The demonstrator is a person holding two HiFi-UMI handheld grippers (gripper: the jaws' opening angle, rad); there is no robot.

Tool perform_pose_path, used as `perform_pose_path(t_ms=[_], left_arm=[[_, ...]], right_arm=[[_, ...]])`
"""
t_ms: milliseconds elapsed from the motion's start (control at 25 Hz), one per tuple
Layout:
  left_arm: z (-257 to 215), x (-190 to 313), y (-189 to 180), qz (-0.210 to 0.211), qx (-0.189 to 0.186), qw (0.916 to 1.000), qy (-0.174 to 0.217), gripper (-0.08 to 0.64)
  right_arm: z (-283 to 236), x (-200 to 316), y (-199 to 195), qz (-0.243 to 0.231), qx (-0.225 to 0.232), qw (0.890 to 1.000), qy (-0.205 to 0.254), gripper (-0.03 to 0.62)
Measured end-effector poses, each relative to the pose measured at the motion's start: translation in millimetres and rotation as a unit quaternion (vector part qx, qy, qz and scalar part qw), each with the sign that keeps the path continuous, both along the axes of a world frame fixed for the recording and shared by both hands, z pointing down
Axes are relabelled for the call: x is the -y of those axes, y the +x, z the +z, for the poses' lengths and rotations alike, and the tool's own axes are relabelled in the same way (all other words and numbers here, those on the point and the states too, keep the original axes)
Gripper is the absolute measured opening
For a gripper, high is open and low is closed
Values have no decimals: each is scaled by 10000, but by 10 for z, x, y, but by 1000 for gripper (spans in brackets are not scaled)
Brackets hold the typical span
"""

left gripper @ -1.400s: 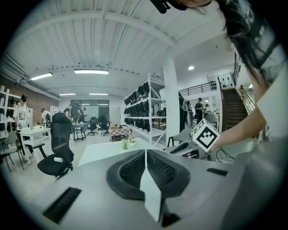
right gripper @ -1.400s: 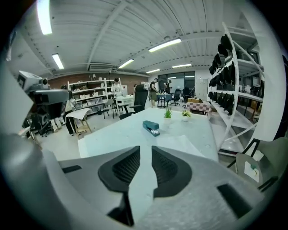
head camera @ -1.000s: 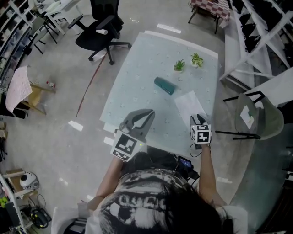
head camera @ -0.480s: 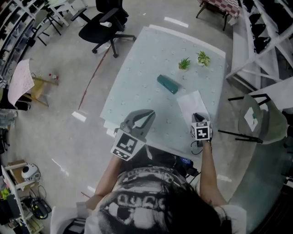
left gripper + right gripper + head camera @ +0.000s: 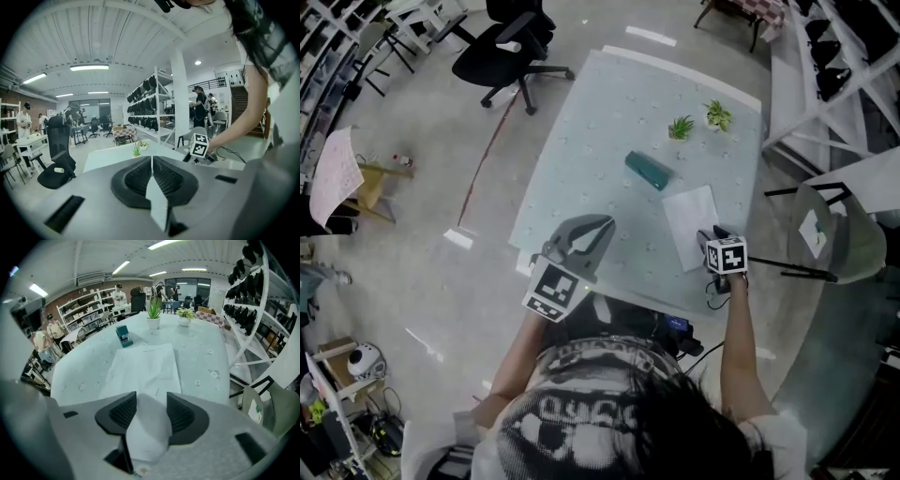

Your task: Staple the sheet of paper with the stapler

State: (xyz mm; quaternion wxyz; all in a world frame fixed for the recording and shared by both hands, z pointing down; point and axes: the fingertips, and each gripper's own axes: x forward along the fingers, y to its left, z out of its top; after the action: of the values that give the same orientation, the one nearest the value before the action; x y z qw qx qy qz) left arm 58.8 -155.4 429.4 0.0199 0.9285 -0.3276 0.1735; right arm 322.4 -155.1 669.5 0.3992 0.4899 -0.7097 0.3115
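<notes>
A teal stapler (image 5: 648, 171) lies mid-table, and a white sheet of paper (image 5: 692, 225) lies flat nearer to me on the right. My right gripper (image 5: 712, 232) points steeply down over the sheet's near right edge. In the right gripper view its jaws (image 5: 151, 397) stand open and have just been opening. The paper (image 5: 145, 366) shows between them, with no pad pressing on it, and the stapler (image 5: 123, 337) is beyond. My left gripper (image 5: 607, 222) hovers over the table's near left part, shut and empty (image 5: 151, 159).
Two small potted plants (image 5: 681, 127) (image 5: 718, 114) stand at the table's far side. A black office chair (image 5: 511, 52) is on the floor at far left. A grey chair (image 5: 830, 244) stands close to the table's right edge (image 5: 757, 234), with shelving beyond it.
My right gripper has come down and forward over the paper's near edge. The left gripper has shifted only slightly. The paper and stapler lie where they were.
</notes>
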Motion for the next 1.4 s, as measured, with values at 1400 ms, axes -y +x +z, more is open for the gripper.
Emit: perform_pose_path(t_ms=[1400], left_arm=[[203, 168, -501, -247, -177, 9991, -279, 11]], right_arm=[[-125, 71, -697, -1278, 727, 9871, -634, 6]])
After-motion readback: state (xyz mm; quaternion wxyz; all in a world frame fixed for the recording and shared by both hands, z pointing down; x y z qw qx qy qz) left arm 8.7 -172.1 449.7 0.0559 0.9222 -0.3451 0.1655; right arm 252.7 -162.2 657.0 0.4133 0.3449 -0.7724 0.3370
